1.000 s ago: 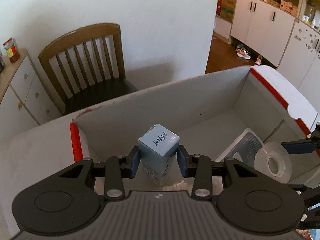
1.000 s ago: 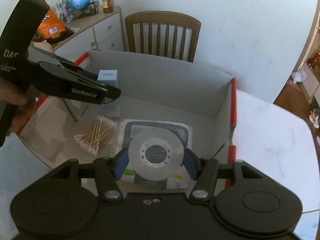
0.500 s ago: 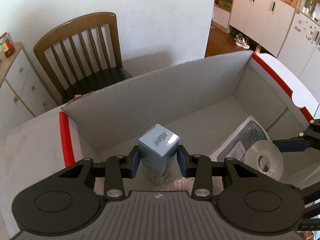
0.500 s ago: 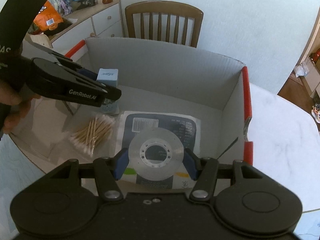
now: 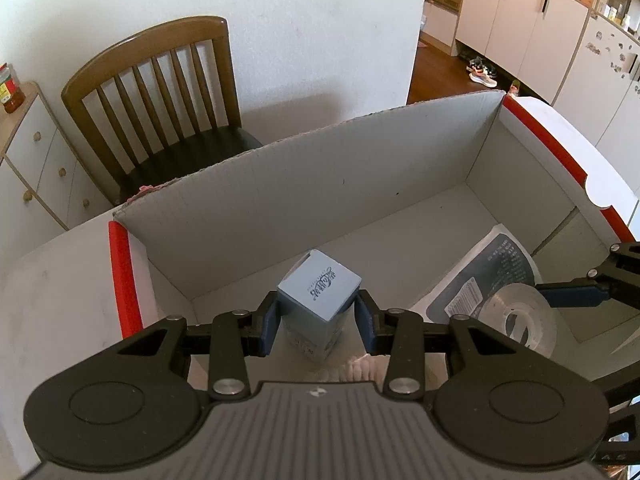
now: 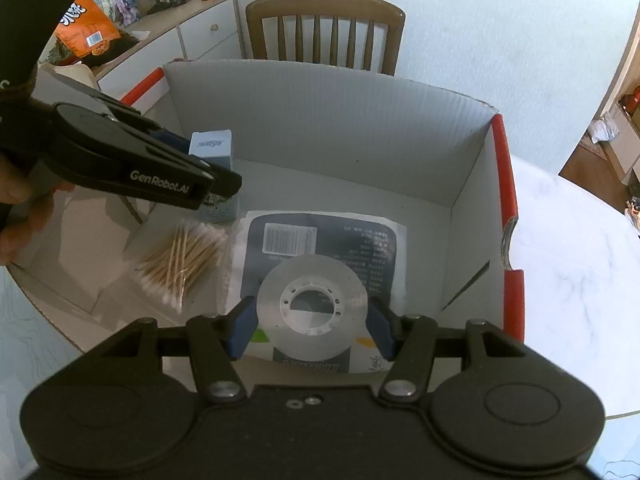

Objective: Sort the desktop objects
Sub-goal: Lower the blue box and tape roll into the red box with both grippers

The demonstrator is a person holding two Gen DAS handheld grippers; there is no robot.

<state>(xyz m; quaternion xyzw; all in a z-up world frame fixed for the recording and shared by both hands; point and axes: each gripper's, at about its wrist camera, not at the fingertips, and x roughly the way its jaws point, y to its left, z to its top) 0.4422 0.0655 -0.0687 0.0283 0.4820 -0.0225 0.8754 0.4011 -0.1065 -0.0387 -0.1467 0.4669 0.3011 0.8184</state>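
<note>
Both loads hang inside the carton (image 6: 472,168) – left tool (image 5: 316,322) clamps the blue box (image 5: 320,300), right tool (image 6: 310,326) the tape roll (image 6: 312,304) – next, set down and let go

We can't see the foot of the small blue box (image 5: 318,300); below the left gripper (image 5: 316,322) its jaws and body cover it, so whether it stands on the carton (image 5: 320,184) floor we cannot tell. In the right wrist view that same gripper hides most of the box's near face. Just under the left jaws, only a few white tips of the cotton swabs (image 6: 182,258) peek out. Under the right gripper (image 6: 311,322), the tape roll (image 6: 311,300) blocks the middle of the dark printed packet (image 6: 332,240), and its print is too small for us to read. Far right of the left jaws, the other gripper runs off the picture's edge.
</note>
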